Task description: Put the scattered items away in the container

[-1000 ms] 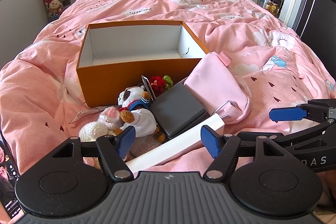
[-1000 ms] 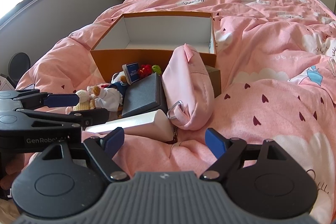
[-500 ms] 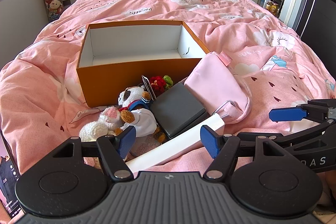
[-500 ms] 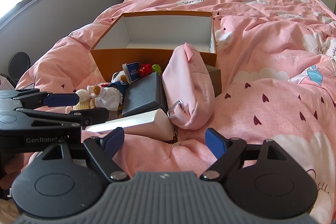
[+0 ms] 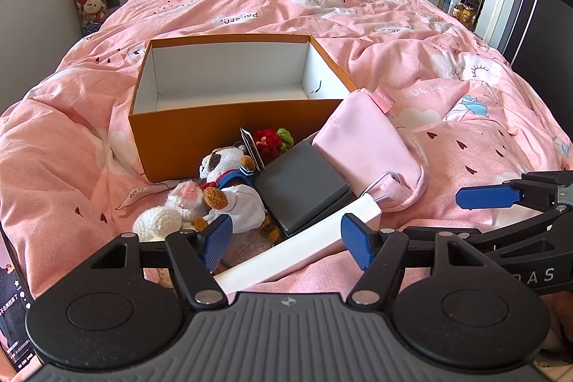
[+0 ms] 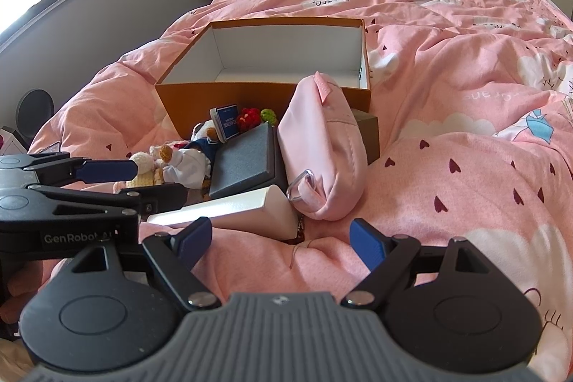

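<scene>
An orange box (image 5: 229, 135) sits open on a pink duvet (image 5: 447, 85). Plush toys (image 5: 229, 188), a grey case (image 5: 301, 188), a pink pouch (image 5: 365, 145) and a white carton (image 5: 297, 253) lie heaped against its near wall. The left gripper (image 5: 284, 240) and right gripper (image 6: 281, 237) hover just before the heap, jaws spread, holding nothing. Nothing has shifted since a second ago. Only the right view shows a brown, possibly cardboard, block (image 6: 369, 131) behind the pouch.

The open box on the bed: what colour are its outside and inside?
Box: orange outside, white inside; left wrist view shows it best.
</scene>
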